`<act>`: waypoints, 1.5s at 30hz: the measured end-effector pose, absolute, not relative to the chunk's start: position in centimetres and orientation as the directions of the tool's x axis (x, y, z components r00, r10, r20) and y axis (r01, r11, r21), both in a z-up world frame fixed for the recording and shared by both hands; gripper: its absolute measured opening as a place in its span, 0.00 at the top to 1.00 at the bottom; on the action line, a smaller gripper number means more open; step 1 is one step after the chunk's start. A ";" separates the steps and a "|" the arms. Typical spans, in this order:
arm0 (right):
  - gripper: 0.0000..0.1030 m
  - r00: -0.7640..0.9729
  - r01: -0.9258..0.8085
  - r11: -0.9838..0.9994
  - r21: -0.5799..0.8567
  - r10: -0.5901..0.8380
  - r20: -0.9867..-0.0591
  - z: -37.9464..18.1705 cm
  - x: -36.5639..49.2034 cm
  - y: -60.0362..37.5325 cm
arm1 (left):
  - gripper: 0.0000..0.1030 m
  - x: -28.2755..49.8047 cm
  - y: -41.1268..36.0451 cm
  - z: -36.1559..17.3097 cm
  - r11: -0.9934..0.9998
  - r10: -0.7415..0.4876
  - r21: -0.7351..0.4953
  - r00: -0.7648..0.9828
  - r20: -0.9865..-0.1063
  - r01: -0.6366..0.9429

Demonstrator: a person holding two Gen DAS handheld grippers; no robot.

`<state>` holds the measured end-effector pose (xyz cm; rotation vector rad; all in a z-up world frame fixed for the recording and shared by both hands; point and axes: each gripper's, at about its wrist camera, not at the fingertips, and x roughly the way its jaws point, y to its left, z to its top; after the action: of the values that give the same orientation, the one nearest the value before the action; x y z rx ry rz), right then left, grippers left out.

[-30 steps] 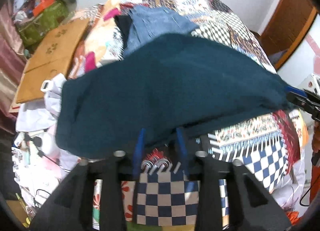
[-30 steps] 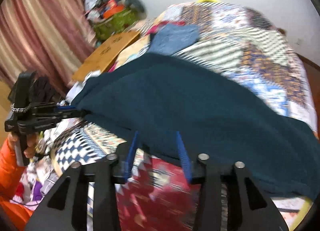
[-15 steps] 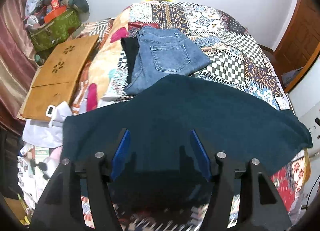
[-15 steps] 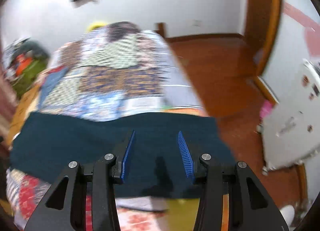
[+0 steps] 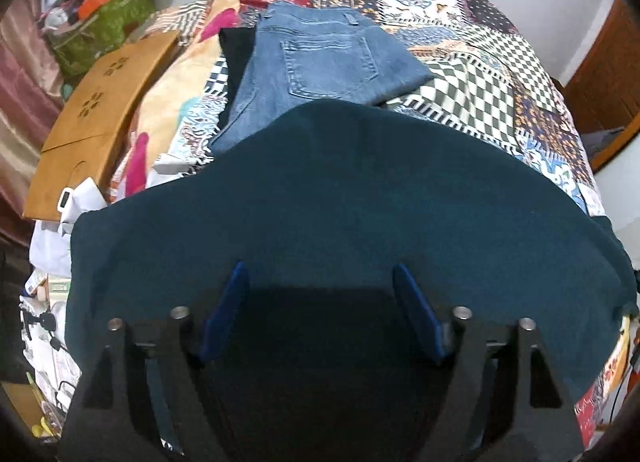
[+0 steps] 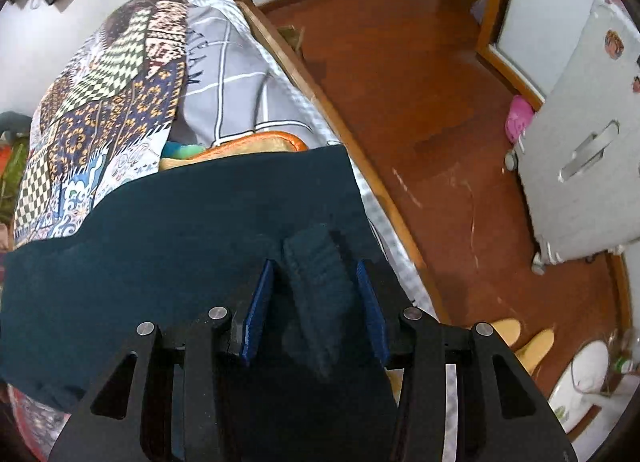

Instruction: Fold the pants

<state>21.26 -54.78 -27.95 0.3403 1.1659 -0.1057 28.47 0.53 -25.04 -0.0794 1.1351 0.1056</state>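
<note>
The dark teal pants (image 5: 360,197) lie spread across the near part of the patchwork bed. My left gripper (image 5: 320,274) hovers over their middle, blue fingers wide apart and empty. In the right wrist view the same pants (image 6: 180,246) reach the bed's right edge. My right gripper (image 6: 316,266) is open over that end. A raised fold of the teal cloth (image 6: 316,278) stands between its fingers, and the fingers do not press it.
Folded blue jeans (image 5: 320,57) lie on a black garment farther up the patchwork quilt (image 5: 480,73). A wooden lap desk (image 5: 100,109) and clutter sit at the bed's left. To the right are the bed's wooden rail (image 6: 340,129), red-brown floor (image 6: 440,101) and a grey cabinet (image 6: 588,133).
Both grippers let go of the pants' edge and opened. The pants dropped flat on the bed. The left gripper moved over the cloth's middle; the right swung to the bed's right edge.
</note>
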 end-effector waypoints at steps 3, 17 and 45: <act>0.72 0.418 0.253 0.940 0.230 0.109 -0.902 -28.0 21.2 -54.8 | 0.24 28.4 0.3 -25.0 0.992 0.059 0.004 0.423 -0.904 -0.130; 0.83 0.627 0.233 0.969 0.084 -0.084 -0.775 -21.6 21.1 -54.0 | 0.25 28.3 -0.7 -22.3 0.991 0.105 0.052 0.473 -0.875 -0.123; 0.38 0.537 0.158 0.987 0.018 -0.070 -0.841 -21.5 23.1 -49.5 | 0.25 29.6 -4.4 -22.4 0.998 0.034 0.051 0.485 -0.874 0.022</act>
<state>23.05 -49.52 -21.52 0.0958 0.9954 -0.1356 29.59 -4.39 -22.39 0.0575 1.0649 0.0073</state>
